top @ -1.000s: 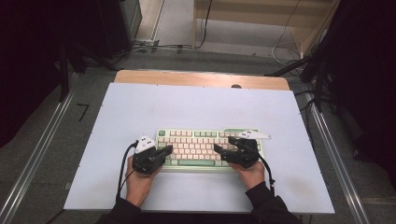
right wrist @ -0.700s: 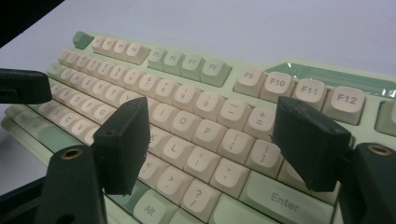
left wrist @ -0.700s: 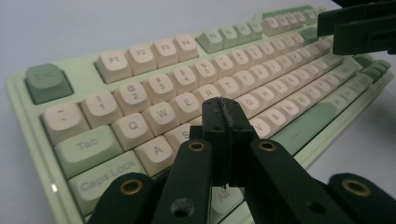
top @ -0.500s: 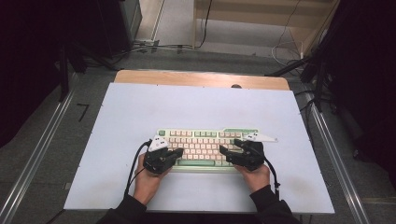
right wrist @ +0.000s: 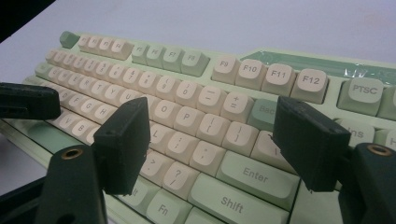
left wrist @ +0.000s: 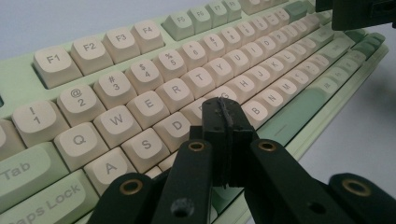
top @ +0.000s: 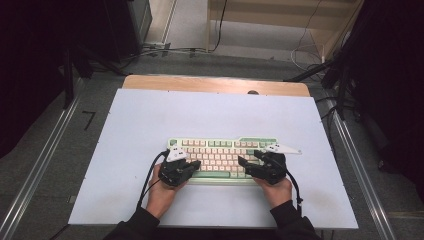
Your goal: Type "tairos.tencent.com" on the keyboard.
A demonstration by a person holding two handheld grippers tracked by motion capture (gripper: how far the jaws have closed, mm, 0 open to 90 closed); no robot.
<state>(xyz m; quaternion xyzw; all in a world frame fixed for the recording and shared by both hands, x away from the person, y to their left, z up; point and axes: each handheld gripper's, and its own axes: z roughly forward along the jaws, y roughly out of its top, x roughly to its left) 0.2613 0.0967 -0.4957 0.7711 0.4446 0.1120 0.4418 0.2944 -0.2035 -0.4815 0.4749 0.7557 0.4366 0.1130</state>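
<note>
White table (top: 150, 120) | keyboard (top: 225, 150) | left tool (left wrist: 223, 112) closed, empty | right tool (right wrist: 210, 135) open, empty

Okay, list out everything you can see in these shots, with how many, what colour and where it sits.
keyboard: one, pale green with cream keys, near middle of the table
table: one, white top, wooden strip at the far edge
left claw: one, black, shut, tips over the keys around F and G
right claw: one, black, open, above the keys near Enter
hands: two, dark sleeves, at the table's near edge
</note>
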